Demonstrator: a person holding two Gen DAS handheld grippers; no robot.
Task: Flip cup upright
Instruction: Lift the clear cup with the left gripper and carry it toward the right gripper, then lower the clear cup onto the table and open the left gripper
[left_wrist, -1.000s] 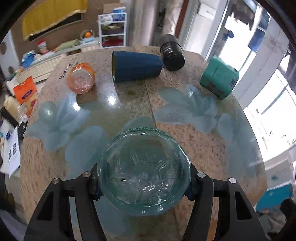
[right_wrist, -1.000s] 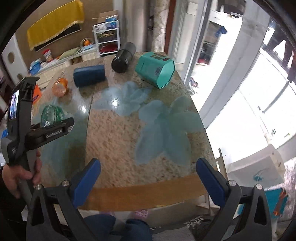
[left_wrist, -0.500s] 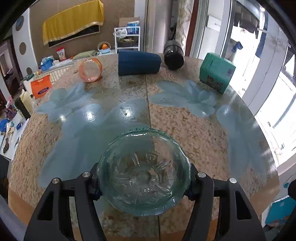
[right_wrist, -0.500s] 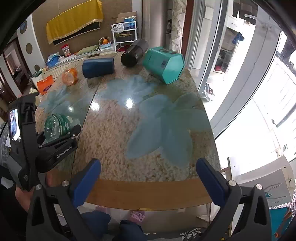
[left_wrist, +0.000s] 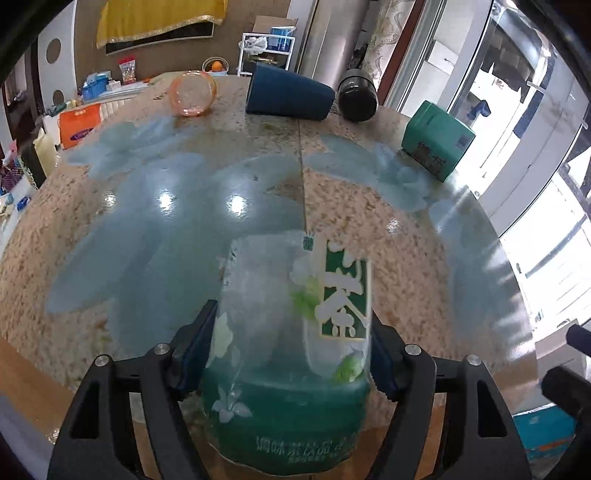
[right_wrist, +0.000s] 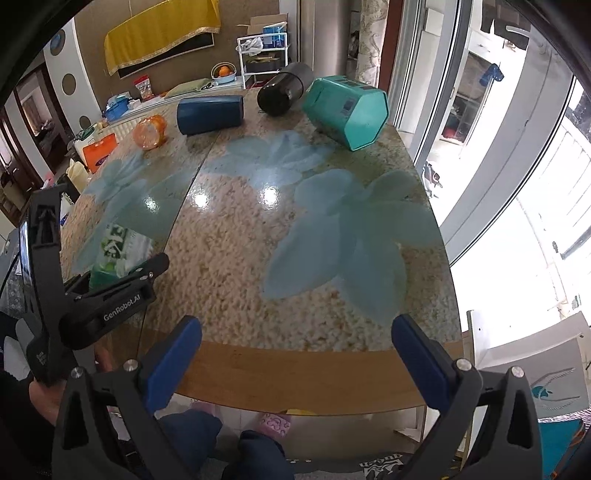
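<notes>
My left gripper (left_wrist: 291, 350) is shut on a clear green glass cup (left_wrist: 291, 354) with a green label, pads on its two sides. The cup is tilted with its thick green base toward the camera, held above the near left part of the table. In the right wrist view the cup (right_wrist: 114, 254) shows in the left gripper (right_wrist: 110, 291) at the left. My right gripper (right_wrist: 295, 354) is open and empty over the table's near edge.
On the granite table (left_wrist: 369, 206) far side lie an orange glass cup (left_wrist: 192, 94), a dark blue cup (left_wrist: 288, 96), a black cup (left_wrist: 356, 96) and a teal cup (left_wrist: 436, 144), all on their sides. Windows stand at the right.
The left gripper has turned the green cup: earlier I looked into its mouth, now I see its side and label. The left gripper has drawn back toward the near edge. The right gripper stays open.
</notes>
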